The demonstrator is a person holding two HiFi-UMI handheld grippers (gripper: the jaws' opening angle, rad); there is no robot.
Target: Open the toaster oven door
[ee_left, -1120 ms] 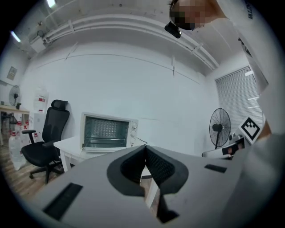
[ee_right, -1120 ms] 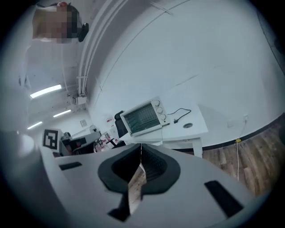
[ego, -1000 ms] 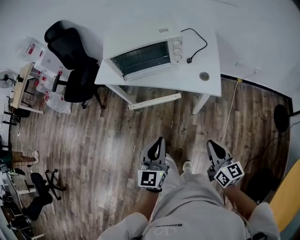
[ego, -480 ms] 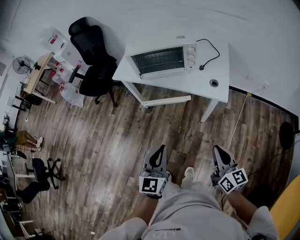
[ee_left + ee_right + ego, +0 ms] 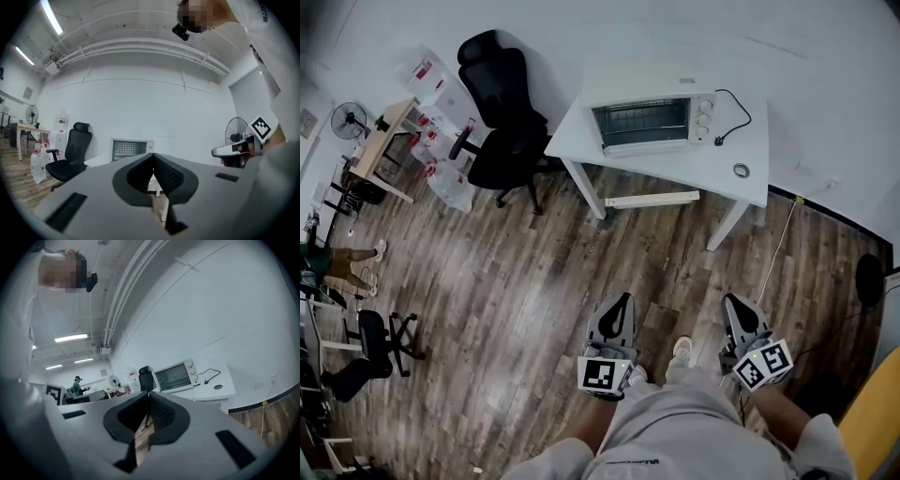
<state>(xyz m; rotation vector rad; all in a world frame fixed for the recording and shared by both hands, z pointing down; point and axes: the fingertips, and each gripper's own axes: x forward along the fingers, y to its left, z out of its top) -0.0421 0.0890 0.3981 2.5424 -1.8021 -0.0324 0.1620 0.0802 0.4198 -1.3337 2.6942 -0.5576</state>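
Office: swivel chair (image 5: 502, 108), white table (image 5: 698, 171)

The right gripper (image 5: 149, 393) has its jaws pressed together with nothing between them. Well beyond its tips, a toaster oven (image 5: 177, 376) stands on a white tabletop (image 5: 225, 389), door closed, three knobs down its right side. A black cord (image 5: 212, 373) lies on the tabletop beside it. A black chair (image 5: 145, 378) stands to the left, and a person (image 5: 76, 386) in green far off
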